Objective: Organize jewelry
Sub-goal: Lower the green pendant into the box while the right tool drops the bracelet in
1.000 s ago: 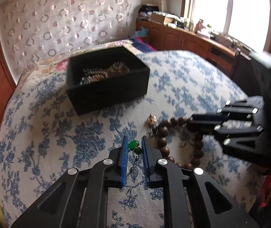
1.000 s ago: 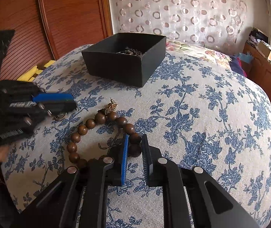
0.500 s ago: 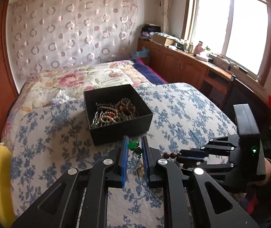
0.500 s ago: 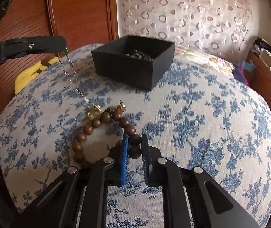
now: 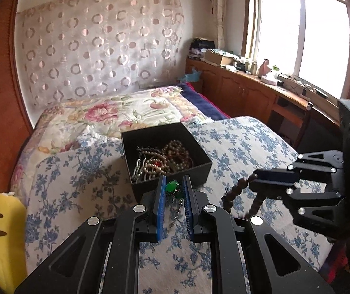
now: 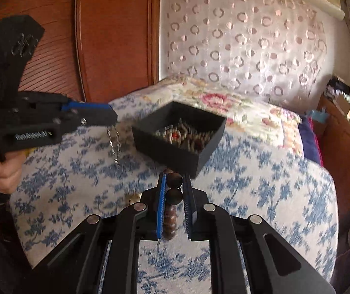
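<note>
I have both tongs loaded and lifted clear of the bed (image 5: 236, 142). My left gripper (image 5: 173, 191) is pinched narrow on a green pendant (image 5: 172, 186), its silver chain (image 6: 114, 147) dangling free just short of the black box (image 5: 199, 171). My right gripper (image 6: 174, 191) is clamped on a brown bead bracelet (image 6: 173, 196), which hangs below the fingers on the near side of the box. To do this drop well, I judge I should bring each load over the middle of the box, above the beads (image 5: 165, 158) already heaped inside, and lower until the trailing ends pool inside the walls before I let go. The chain could snag the rim, so I go one at a time.
</note>
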`<state>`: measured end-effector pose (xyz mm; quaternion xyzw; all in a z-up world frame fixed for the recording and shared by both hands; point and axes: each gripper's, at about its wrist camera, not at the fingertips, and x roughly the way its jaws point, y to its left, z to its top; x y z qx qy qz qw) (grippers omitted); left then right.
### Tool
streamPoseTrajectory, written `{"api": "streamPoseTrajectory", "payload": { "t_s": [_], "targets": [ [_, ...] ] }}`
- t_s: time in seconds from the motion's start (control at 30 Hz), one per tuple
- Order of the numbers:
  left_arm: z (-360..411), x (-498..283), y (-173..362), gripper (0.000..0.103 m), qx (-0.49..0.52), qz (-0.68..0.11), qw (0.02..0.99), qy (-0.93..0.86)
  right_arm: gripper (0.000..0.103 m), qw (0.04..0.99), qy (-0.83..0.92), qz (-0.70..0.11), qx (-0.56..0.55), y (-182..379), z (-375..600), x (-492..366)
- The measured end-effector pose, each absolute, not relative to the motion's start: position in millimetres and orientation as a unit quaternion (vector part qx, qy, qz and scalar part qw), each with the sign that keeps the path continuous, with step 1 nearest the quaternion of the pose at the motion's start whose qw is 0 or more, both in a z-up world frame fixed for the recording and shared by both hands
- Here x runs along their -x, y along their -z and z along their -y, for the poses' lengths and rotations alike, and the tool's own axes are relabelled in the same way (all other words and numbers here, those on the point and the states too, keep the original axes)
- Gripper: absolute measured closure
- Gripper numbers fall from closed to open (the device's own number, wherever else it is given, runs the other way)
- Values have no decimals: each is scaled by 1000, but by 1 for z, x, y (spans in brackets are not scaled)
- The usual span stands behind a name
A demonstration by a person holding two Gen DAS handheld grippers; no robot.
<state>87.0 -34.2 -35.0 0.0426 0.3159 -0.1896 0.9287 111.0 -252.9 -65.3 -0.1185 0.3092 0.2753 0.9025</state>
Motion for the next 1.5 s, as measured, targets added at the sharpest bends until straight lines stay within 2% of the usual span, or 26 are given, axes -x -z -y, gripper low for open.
{"api": "streamPoseTrajectory", "payload": {
  "t_s": [0.63,1.03,1.5],
  "targets": [
    [27,-116,22,90,-51,-304,937,164,88,925,-261,-248,121,7,236,-167],
    [24,-141,7,90,-36,-297,941,156,87,914,-269,-294,73,38,230,-218],
    [42,-166,13,90,-45,-305,938,157,87,916,-248,-311,61,64,263,-211]
  ]
}}
